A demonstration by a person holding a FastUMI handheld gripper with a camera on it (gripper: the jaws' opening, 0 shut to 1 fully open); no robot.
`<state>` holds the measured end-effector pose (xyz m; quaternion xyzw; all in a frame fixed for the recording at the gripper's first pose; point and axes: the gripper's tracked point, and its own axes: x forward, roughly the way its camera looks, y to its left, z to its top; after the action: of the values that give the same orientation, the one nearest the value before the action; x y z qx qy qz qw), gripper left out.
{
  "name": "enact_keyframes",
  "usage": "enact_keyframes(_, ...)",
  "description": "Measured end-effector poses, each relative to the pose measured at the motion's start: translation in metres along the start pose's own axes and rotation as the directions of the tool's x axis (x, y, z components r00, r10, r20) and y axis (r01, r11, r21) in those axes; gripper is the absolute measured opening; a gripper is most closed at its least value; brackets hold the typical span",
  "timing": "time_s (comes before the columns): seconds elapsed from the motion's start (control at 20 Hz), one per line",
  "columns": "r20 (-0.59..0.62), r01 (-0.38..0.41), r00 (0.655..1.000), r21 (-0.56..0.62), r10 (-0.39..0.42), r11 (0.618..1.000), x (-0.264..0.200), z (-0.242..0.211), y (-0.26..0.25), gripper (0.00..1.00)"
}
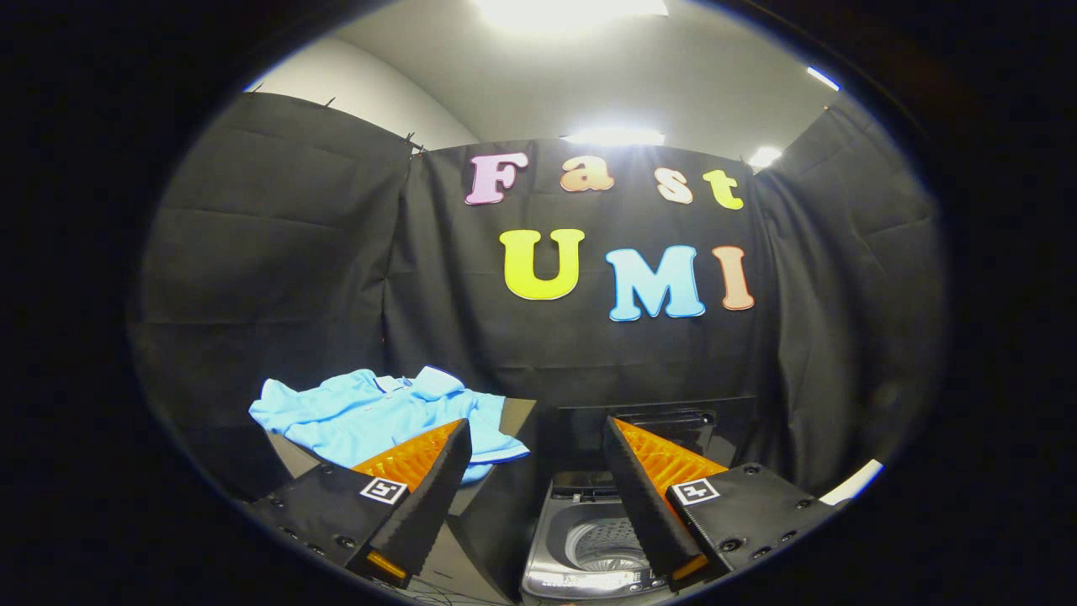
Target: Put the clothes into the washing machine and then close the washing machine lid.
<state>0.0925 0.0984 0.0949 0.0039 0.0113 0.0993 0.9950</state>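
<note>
The gripper point(538, 446) was held level and high, looking straight across the booth toward its black cloth wall point(580, 353), with its two fingers point(421, 497) spread wide apart and nothing between them. Beyond the left finger a light blue polo shirt point(370, 412) lay crumpled on a low surface point(294, 454), its collar turned toward the wall and one hem hanging over the near edge. Just below and ahead, between the fingers and nearer the right one, stood the washing machine point(589, 539), its lid point(665, 425) raised upright at the back and the perforated drum point(606, 543) showing through the open top. Ceiling lights point(614, 135) shone above the cloth.
</note>
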Motion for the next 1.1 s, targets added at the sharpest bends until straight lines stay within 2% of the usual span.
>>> enact_keyframes(0.35,-0.023,-0.109,0.994,0.0,0.109,0.994,0.045,0.025,0.055,0.98)
enact_keyframes(0.7,-0.089,-0.205,0.975,0.0,0.204,0.979,0.089,0.03,0.109,0.98)
enact_keyframes(0.95,-0.225,-0.277,0.936,-0.001,0.269,0.961,0.124,0.005,0.143,0.98)
enact_keyframes(1.1,-0.303,-0.331,0.897,0.021,0.321,0.944,0.143,-0.011,0.166,0.98)
